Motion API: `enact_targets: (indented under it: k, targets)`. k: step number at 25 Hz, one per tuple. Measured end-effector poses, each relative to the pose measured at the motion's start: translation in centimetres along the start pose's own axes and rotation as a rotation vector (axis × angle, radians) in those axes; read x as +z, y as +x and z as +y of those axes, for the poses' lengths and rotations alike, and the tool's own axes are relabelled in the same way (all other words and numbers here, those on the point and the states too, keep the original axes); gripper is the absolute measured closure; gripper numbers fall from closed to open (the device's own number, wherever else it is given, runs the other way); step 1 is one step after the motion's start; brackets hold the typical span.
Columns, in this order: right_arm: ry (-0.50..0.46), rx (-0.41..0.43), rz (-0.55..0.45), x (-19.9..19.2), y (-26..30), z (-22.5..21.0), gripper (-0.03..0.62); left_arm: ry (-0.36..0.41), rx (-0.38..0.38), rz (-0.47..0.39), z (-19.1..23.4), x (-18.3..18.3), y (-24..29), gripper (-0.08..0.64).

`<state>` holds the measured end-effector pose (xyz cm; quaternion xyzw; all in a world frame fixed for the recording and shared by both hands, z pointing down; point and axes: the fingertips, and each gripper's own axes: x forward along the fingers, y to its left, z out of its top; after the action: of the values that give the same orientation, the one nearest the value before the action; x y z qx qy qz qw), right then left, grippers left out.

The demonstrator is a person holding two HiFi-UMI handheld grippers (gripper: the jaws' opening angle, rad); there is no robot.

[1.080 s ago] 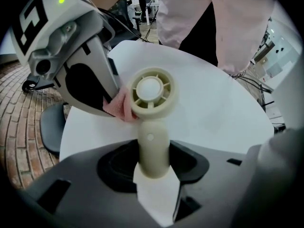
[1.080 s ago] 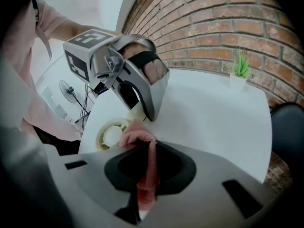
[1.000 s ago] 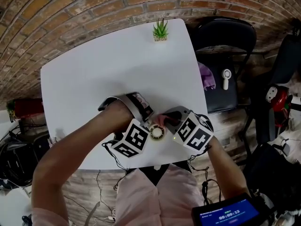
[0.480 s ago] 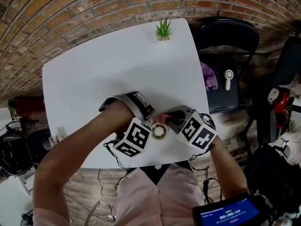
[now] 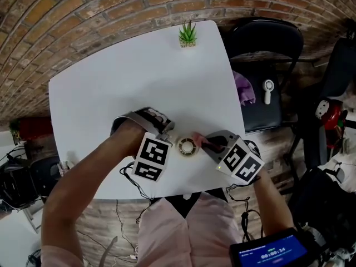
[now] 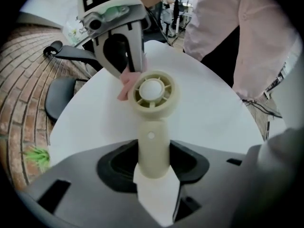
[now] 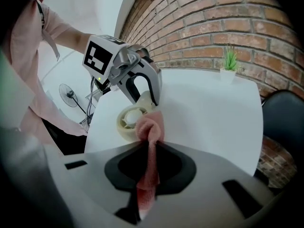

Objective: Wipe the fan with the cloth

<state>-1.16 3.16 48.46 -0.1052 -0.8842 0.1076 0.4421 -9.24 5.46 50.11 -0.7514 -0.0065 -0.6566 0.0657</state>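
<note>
Small cream fan [image 5: 187,146], round spoked head on stubby handle, over white table [image 5: 111,93], lower centre of head view. Handle clamped in left gripper [image 6: 153,167], jaws partly closed. Pink cloth [image 7: 150,127] pinched tight in right gripper [image 7: 149,172], bunched at head's edge. Spokes and hub plain only in left gripper view.

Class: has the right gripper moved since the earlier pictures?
Yes. In the head view the right gripper has shifted right, toward the table's right edge.

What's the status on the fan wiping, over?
Left tongs shut on cream plastic handheld fan, by its handle. Right tongs shut on pink cloth, bunched at the fan head's rim. Nothing blocking.
</note>
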Motion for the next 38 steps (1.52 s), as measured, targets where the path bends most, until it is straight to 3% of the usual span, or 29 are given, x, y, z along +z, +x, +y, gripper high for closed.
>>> enact_targets:
  k: [7, 9, 14, 17, 18, 19, 22, 26, 31, 38]
  targets:
    - [0.052, 0.032, -0.012, -1.2, -0.3, 2.2, 0.56, -0.152, -0.002, -0.001, 0.4, -0.4, 0.0, 0.362]
    - [0.066, 0.05, -0.029, -1.1, -0.2, 3.2, 0.558, -0.256, -0.001, 0.015, 0.6, -0.8, -0.1, 0.363]
    - [0.11, 0.069, -0.094, -0.1, -0.5, 4.6, 0.558, -0.63, 0.042, 0.081, 0.9, -1.8, -0.1, 0.362]
    - [0.119, 0.061, -0.115, 0.0, -1.1, 4.8, 0.558, -0.759, 0.057, 0.045, 0.5, -2.1, -0.2, 0.359]
    - [0.117, 0.054, -0.118, 0.1, -1.4, 4.8, 0.558, -0.795, 0.038, 0.026, 0.0, -2.0, -0.2, 0.332]
    - [0.115, 0.045, -0.12, 0.2, -1.7, 4.7, 0.558, -0.837, 0.013, 0.005, -0.5, -2.1, -0.2, 0.256]
    - [0.115, 0.015, -0.133, 0.5, -2.8, 4.2, 0.558, -0.962, -0.021, -0.051, -1.9, -3.1, -0.6, 0.235]
    - [0.125, -0.015, -0.145, 0.5, -4.2, 4.0, 0.558, -1.018, -0.095, -0.122, -3.5, -2.5, -0.8, 0.233]
    - [0.152, -0.031, -0.145, -0.7, -4.9, 4.4, 0.558, -1.068, -0.262, -0.328, -4.2, 5.0, -1.1, 0.235]
    - [0.199, -0.051, -0.142, -2.9, -6.1, 4.4, 0.557, -1.153, -0.29, -0.535, 0.7, 12.0, -0.6, 0.233]
